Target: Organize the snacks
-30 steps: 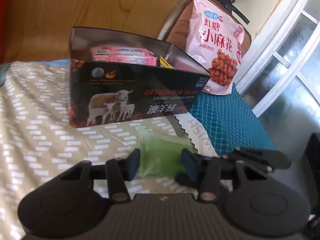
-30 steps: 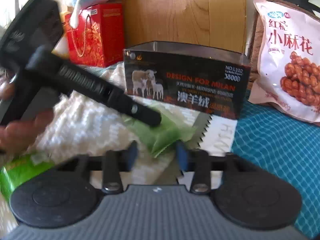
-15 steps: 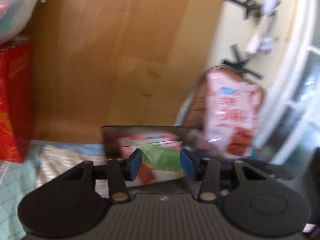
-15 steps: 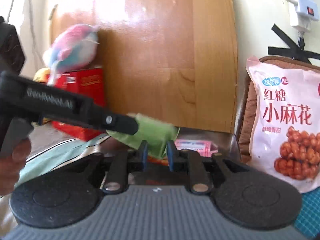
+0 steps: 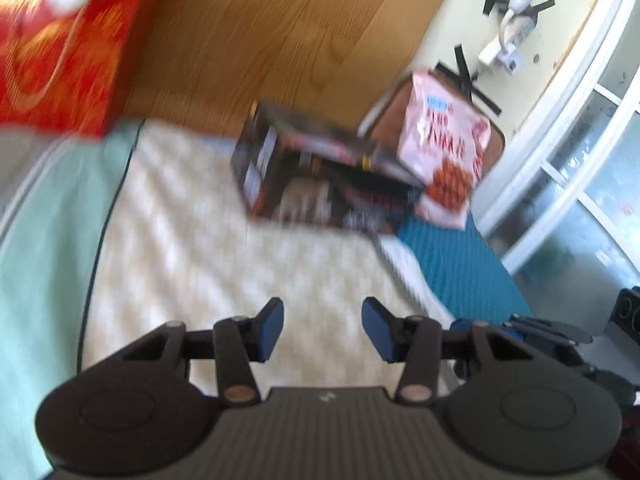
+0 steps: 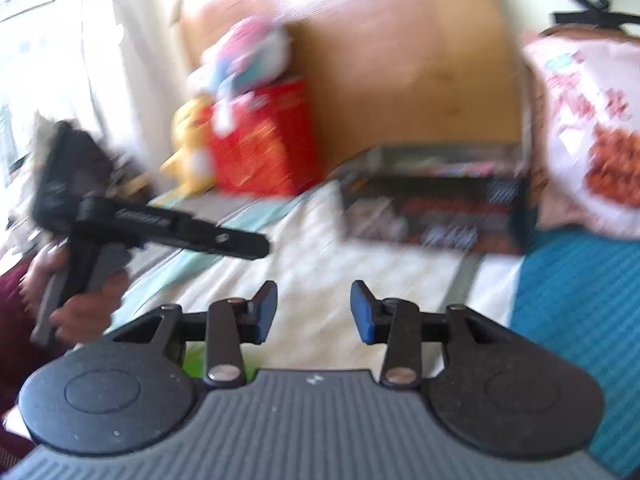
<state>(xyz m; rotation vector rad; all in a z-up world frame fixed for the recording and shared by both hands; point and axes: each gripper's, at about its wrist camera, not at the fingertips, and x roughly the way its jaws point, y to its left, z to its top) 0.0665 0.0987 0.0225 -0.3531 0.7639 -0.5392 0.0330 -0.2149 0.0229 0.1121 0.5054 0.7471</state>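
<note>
now that the green packet which sat between the left gripper's pads half a second ago is gone from both views, the left gripper [image 5: 322, 330] hangs with its blue pads spread wide and nothing between them, pulled back over the cream patterned bedspread [image 5: 192, 216] toward the near edge of the bed. the right gripper [image 6: 313, 312], which was nearly closed half a second ago, is likewise wide apart and empty. both views are smeared with motion, so fine detail is lost.

the black box [image 5: 320, 176] stands at the far side of the bed against the wooden headboard [image 5: 280, 40], with pink packets just visible inside its open top; whether the green packet lies among them cannot be made out through the blur, but its absence from both grippers suggests it was dropped in. the big pink snack bag [image 5: 444, 152] leans upright just beside the box toward the right corner, above the teal mat [image 5: 460, 264], outside the box. a red gift box [image 5: 60, 40] sits at the far left corner.

in the right wrist view a sliver of bright green [image 6: 194, 360] shows at the near edge under the right gripper's frame; it may be another packet waiting to be picked, though too little shows to be sure. i judge one deposit finished and the hands resetting for the next item.
</note>
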